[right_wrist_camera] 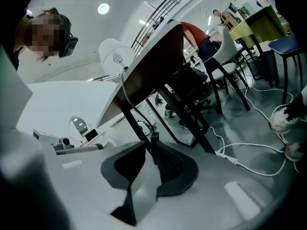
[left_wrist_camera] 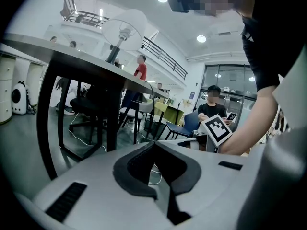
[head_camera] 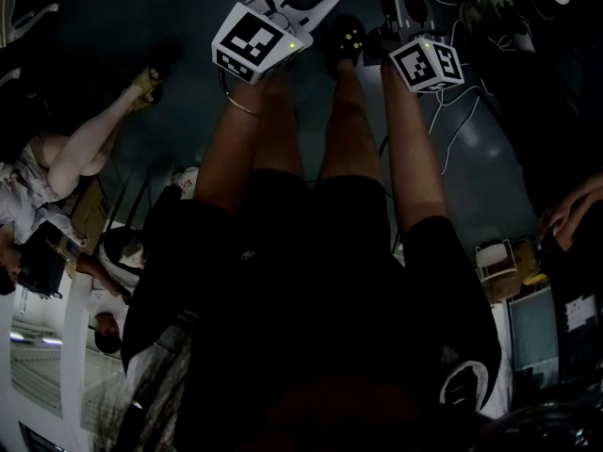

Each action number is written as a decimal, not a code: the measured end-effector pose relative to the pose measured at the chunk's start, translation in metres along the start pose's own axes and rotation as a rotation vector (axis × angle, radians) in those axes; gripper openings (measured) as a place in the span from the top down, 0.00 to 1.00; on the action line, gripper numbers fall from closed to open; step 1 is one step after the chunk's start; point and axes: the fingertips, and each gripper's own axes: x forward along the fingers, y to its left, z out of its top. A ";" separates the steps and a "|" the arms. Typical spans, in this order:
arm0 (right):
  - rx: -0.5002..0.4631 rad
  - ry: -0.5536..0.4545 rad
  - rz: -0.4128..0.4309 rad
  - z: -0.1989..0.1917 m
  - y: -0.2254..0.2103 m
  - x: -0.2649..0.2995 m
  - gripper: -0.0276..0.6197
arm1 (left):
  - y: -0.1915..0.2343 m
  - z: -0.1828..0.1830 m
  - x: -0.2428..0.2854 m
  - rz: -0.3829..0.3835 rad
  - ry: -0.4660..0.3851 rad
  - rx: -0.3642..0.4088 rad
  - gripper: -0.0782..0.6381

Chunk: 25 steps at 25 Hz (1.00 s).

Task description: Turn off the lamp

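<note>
Your right tongs (right_wrist_camera: pixel 152 146) are clenched on the lamp's inline cord switch (right_wrist_camera: pixel 153 137), which hangs below the edge of the table (right_wrist_camera: pixel 158 56). The lamp (right_wrist_camera: pixel 114 54) itself, white-shaded, stands on that table, above and beyond the switch. Your left tongs (left_wrist_camera: pixel 154 143) are closed on nothing, low beside the table.

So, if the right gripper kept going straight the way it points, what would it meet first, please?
The lamp cord: the right gripper seems closed on it at the tips. Beyond it, probably the table leg, though depth is unclear.
</note>
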 end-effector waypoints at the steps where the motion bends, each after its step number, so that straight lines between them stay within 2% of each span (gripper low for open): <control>1: 0.001 0.001 0.002 -0.001 0.000 0.000 0.86 | 0.000 -0.001 0.000 -0.001 0.001 0.000 0.88; 11: -0.001 -0.024 0.023 0.009 0.008 -0.002 0.87 | 0.000 0.000 0.002 0.014 0.003 -0.014 0.88; 16: -0.010 -0.033 0.032 0.011 0.013 -0.006 0.95 | 0.000 0.003 0.001 0.023 0.003 -0.020 0.88; 25: -0.024 -0.034 0.070 0.027 0.034 -0.020 0.95 | -0.008 0.018 -0.007 0.046 0.002 -0.023 0.88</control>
